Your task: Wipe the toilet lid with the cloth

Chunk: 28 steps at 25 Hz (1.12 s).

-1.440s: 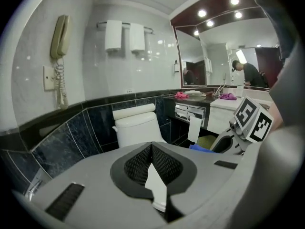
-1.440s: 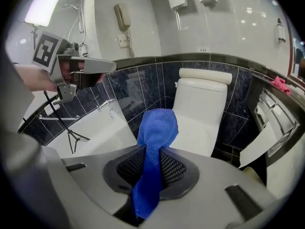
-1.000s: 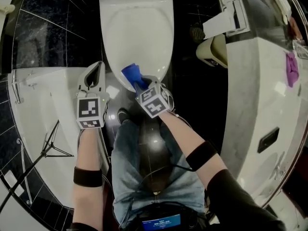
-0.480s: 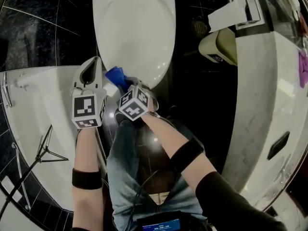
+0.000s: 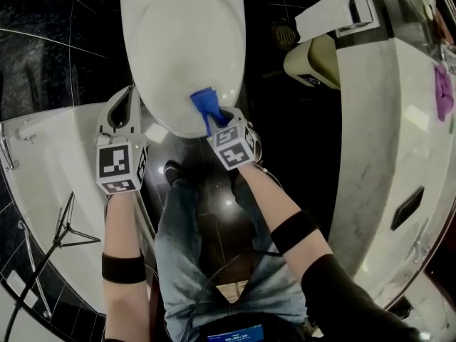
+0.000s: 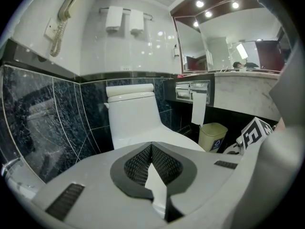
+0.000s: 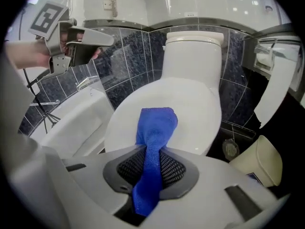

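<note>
R gripper [image 5: 216,122] pinches the blue cloth [image 5: 204,104]. Its jaws clamp the cloth at mid-length, w/ one tail hanging back thru them and the other end bunched out front. L gripper [image 5: 127,100] has its jaws pressed together w/ nothing btwn them. It sits just off the lid's 8 o'clock edge, apart from it as far as I can tell.

Key relation, head view: the toilet lid [image 5: 187,48] lies at 12 o'clock from the R gripper. The cloth's free end sits over the lid's 6 o'clock rim, the near one. Touching or just above, can't tell. R gripper is nearer the lid centre and is the only one w/ cloth, so the wipe looks like its job.

Axes: the cloth runs approx 5 to 11 o'clock, free end pointing up the lid toward the tank [image 7: 193,39]. The lid is closed, long axis 6–12, rounded front at 6, tank at 12. Cloth and lid axes nearly line up. Most of the lid lies ahead at 12, so the next stroke prob. needs a push that way w/ the cloth pressed flat.
</note>
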Motion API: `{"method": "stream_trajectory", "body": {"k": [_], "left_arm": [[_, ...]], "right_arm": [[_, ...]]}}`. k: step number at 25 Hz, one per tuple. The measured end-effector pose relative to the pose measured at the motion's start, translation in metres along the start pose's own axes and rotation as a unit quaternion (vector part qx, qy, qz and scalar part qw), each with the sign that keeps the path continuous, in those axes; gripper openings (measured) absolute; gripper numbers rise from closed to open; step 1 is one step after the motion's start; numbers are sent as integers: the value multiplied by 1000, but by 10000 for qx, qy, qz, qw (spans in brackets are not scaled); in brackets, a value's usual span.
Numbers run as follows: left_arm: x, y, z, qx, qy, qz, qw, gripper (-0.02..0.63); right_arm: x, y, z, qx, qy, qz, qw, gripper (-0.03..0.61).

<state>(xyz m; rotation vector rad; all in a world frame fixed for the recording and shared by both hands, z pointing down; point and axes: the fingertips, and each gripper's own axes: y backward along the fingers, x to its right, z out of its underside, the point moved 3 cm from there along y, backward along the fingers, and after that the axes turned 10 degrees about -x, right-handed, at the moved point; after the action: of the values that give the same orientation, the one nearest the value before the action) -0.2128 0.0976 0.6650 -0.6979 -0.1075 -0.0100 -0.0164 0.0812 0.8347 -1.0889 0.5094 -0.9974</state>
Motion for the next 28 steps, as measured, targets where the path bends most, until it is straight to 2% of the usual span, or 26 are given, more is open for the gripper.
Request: {"method": "stream_trajectory", "body": {"k": [6, 12, 14, 17, 21, 25, 28], "left_arm": [[2, -1, -3, -36, -32, 59, 10000, 0], [-5, -3, -2, -65, -30, 6, 10000, 0], [-7, -2, -5, -35, -11, 12, 10000, 0], [-15, -1, -9, -65, 18, 6, 10000, 0], [-26, -2, -17, -32, 54, -37, 10000, 0], [-40, -7, -22, 29, 60, -131, 9999, 0], [-43, -9, -25, 29, 39, -91, 9999, 0]], "right_arm": [[51, 6, 16, -159, -494, 389, 9979, 86], [92, 6, 30, -505, -783, 826, 9922, 86], [97, 13, 24, -428, -974, 876, 9905, 83], [66, 26, -17, -13, -812, 589, 9950, 83], [-27, 17, -79, 360, -303, -287, 9985, 83], [-102, -21, -118, 253, 2, -902, 9956, 84], [-124, -51, -127, -44, 273, -946, 9951, 84]]}}
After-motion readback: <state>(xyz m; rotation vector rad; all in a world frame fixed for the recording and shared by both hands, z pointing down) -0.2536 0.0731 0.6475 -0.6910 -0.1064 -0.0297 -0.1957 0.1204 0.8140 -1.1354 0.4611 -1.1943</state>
